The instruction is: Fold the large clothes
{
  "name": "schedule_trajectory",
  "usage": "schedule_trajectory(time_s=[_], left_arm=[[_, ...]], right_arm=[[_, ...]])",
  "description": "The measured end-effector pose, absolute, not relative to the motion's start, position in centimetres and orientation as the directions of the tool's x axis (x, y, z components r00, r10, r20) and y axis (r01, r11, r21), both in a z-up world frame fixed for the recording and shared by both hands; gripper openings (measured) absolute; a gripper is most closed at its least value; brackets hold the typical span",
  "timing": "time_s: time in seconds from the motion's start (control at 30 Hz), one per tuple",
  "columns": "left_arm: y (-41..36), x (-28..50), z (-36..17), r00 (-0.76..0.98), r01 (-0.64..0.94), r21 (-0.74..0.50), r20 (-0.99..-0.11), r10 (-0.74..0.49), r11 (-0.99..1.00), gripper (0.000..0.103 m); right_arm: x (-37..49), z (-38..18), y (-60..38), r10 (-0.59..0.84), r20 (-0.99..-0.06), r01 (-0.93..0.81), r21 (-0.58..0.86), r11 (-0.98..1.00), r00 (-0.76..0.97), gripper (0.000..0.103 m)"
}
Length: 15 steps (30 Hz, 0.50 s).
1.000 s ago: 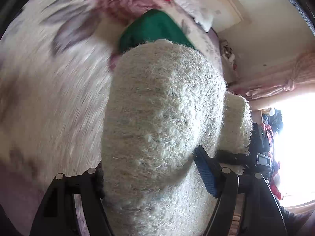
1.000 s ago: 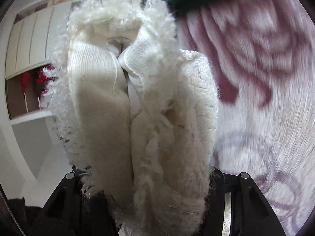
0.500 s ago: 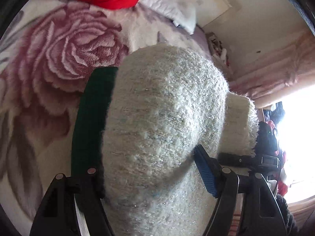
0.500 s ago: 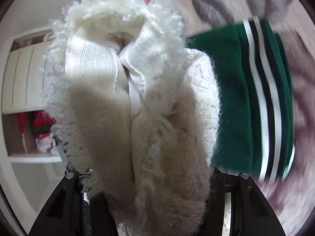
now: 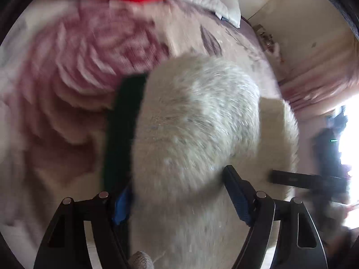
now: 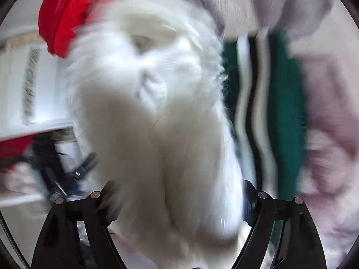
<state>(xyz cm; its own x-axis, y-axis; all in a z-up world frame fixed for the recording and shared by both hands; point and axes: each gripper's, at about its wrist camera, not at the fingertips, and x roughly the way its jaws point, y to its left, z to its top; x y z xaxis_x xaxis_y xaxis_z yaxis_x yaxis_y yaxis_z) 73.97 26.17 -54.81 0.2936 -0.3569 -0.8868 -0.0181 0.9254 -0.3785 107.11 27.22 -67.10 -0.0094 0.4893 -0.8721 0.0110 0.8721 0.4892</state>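
Both claws, left (image 5: 179,204) and right (image 6: 177,204), opening around fluffy white sweater (image 5: 197,121) | now over green garment (image 6: 285,112) on bed (image 5: 67,134) | I judge release onto stack.

Bed with plush cream blanket printed with large pink roses (image 5: 74,85) fills most of the left wrist view. White pillow (image 5: 208,2) at its far end, against a cream wall (image 5: 298,22). Pink gathered curtain (image 5: 314,89) along the right, next to a blown-out bright window (image 5: 352,157). Right wrist view: white panelled wardrobe with open shelf (image 6: 33,85) on the left, heavily motion-blurred.
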Motion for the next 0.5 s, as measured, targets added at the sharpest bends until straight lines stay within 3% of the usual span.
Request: schedule_trajectory(time_s=[0.03,0.07,0.13,0.23,0.5], left_arm=[[25.7,72.9,-53.7,0.320,-0.006,-0.304,-0.903,-0.286,0.953,0.079],[25.2,71.7,-52.6,0.343,0.005,-0.227,-0.914,-0.215,0.974,0.088],[24.6,68.7,-50.6,0.383,0.010,-0.129,-0.916,-0.123,0.992,0.096],[24.3,64.9,-47.9,0.431,-0.003,-0.074,-0.900,-0.065,0.997,0.097],[24.2,56.0,-37.0,0.558,-0.060,-0.005,-0.829,0.030,0.998,0.102]], right_arm=[[105.9,-65.6,27.4,0.416,-0.909,-0.014,0.416,0.909,0.033,0.093],[103.9,-63.9,27.7,0.297,-0.951,-0.027,0.295,0.955,0.083,0.095],[101.5,-61.6,27.8,0.175,-0.974,-0.021,0.174,0.985,0.144,0.096],[94.3,-58.5,28.5,-0.005,-0.976,-0.002,-0.005,1.000,0.219,0.098],[82.5,-47.3,28.8,-0.186,-0.901,0.088,-0.165,0.982,0.392,0.101]])
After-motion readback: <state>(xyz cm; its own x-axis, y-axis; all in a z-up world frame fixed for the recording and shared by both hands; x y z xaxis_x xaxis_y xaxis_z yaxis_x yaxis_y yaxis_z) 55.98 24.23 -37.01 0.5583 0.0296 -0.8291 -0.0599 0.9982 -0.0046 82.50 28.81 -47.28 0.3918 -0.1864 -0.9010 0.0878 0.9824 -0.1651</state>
